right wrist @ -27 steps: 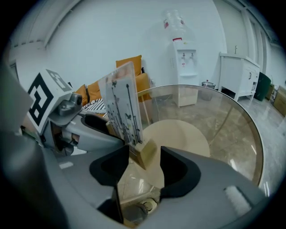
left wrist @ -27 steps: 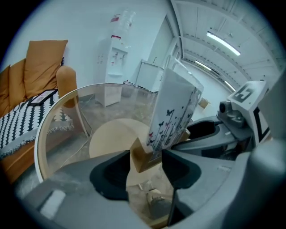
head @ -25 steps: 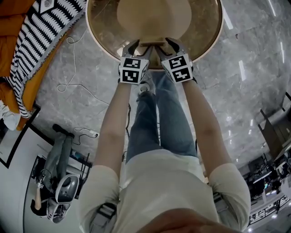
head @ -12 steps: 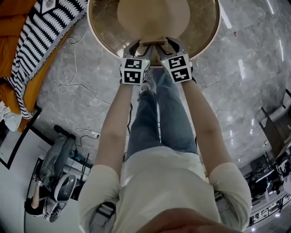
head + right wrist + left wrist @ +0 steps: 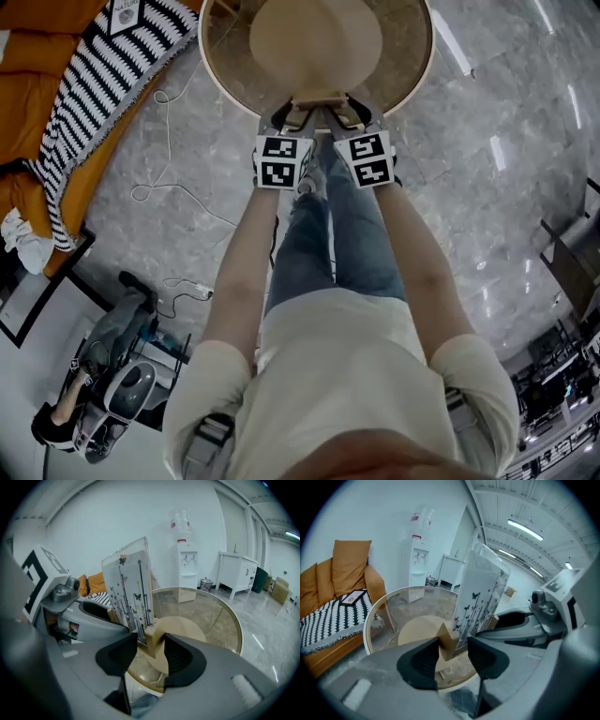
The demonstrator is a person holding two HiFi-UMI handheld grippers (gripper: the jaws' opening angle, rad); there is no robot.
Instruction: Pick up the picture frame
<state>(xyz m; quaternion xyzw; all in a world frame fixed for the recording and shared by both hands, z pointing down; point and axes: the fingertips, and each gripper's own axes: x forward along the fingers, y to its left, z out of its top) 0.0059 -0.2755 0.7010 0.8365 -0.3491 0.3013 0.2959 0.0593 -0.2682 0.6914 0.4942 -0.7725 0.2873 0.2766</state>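
The picture frame is a clear upright panel printed with black stems and butterflies, standing in a pale wooden base. In the right gripper view the panel and base show from the other side. My left gripper and right gripper each clamp one end of that base; both pairs of jaws have just been closing on it. The frame hangs above the near rim of the round glass table, between the left gripper and the right gripper.
The table's round wooden foot shows through the glass. An orange sofa with a striped blanket stands at the left and a cable trails on the marble floor. A water dispenser and a white cabinet line the far wall.
Both grippers have risen together with the frame, which has come up off the glass tabletop. The table looks smaller and farther below them than before.
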